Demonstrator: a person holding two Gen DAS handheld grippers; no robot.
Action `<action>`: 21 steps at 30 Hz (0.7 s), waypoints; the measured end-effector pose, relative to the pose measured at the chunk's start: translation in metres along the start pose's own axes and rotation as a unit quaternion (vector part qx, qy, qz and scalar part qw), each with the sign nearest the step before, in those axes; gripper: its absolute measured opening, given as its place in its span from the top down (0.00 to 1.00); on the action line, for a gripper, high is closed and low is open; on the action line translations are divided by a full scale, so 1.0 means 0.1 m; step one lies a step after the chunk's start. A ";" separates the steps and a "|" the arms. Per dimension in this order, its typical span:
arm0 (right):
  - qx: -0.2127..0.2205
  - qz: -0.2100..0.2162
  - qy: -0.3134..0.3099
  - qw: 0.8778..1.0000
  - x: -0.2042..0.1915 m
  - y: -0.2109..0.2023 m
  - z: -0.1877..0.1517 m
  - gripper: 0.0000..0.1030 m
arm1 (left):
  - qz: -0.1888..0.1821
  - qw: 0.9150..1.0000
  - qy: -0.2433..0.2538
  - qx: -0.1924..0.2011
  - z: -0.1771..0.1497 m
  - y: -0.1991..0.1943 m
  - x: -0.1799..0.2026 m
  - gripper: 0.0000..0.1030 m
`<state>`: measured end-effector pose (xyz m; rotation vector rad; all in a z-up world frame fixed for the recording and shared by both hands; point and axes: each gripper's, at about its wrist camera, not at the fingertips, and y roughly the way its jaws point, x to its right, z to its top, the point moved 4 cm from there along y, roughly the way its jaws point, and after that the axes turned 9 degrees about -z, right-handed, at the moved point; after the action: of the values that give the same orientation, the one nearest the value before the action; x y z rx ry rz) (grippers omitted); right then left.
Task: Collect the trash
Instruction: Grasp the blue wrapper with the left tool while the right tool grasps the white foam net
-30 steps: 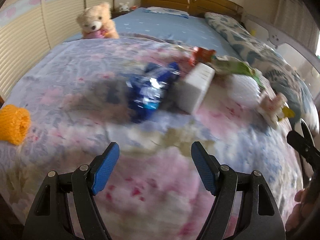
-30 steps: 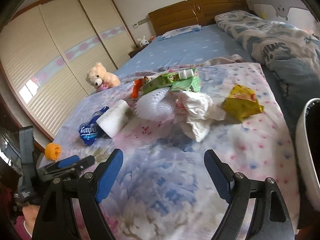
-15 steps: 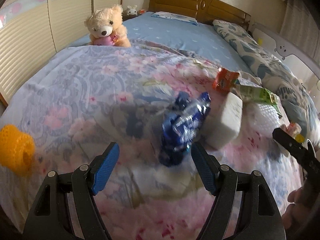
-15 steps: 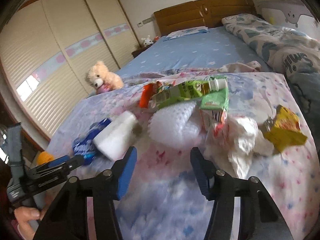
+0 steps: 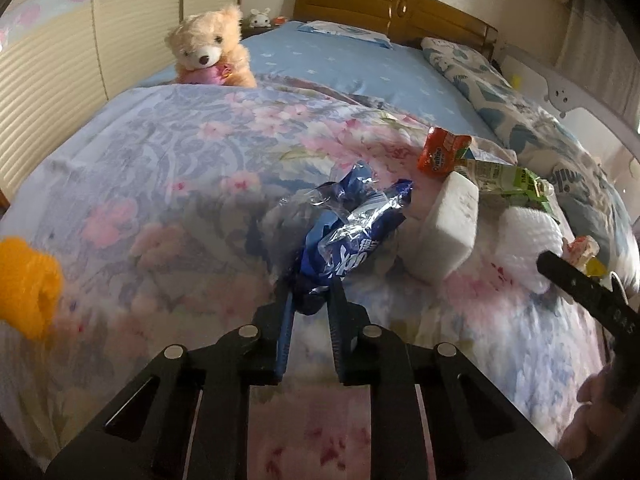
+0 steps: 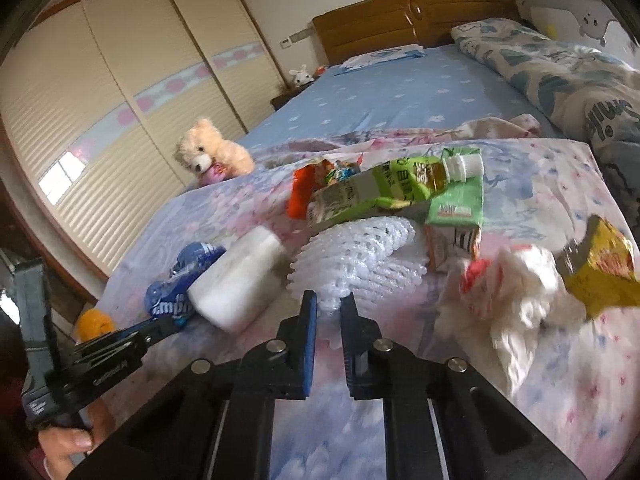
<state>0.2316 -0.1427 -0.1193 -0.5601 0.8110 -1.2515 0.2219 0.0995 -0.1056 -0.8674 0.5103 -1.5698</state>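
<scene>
Left wrist, left tongs (image 5: 311, 295) pinching blue wrapper (image 5: 352, 236)

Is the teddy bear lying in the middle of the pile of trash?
No, the teddy bear sits apart at the far edge of the flowered blanket, well away from the wrappers and cartons.

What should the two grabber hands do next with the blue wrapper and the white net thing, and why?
Probably lift both straight up off the bed. The left gripper looks shut on the end of the blue wrapper, and the right gripper looks pinched on the edge of the white foam net. Both pieces lie on the floral quilt, and the net is partly under the green bottle, so lift gently.
</scene>
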 end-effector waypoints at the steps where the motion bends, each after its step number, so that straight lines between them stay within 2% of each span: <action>1: 0.000 0.003 0.000 1.000 -0.01 -0.04 -0.02 0.89 | -0.001 1.000 -0.004 0.003 -0.03 -0.05 0.00 0.86; 11: 0.007 0.032 -0.006 0.999 0.00 -0.63 -0.32 0.89 | -0.031 0.999 -0.016 0.014 -0.38 -0.43 0.19 0.86; 21: 0.011 0.011 0.024 1.000 0.38 -1.01 -0.59 0.89 | -0.081 0.996 0.038 -0.004 -0.62 -0.51 0.82 0.86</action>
<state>0.1276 -0.2009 -0.0870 -0.5042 0.8396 -1.2561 0.1411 0.0202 -0.0867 -0.8754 0.5103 -1.7543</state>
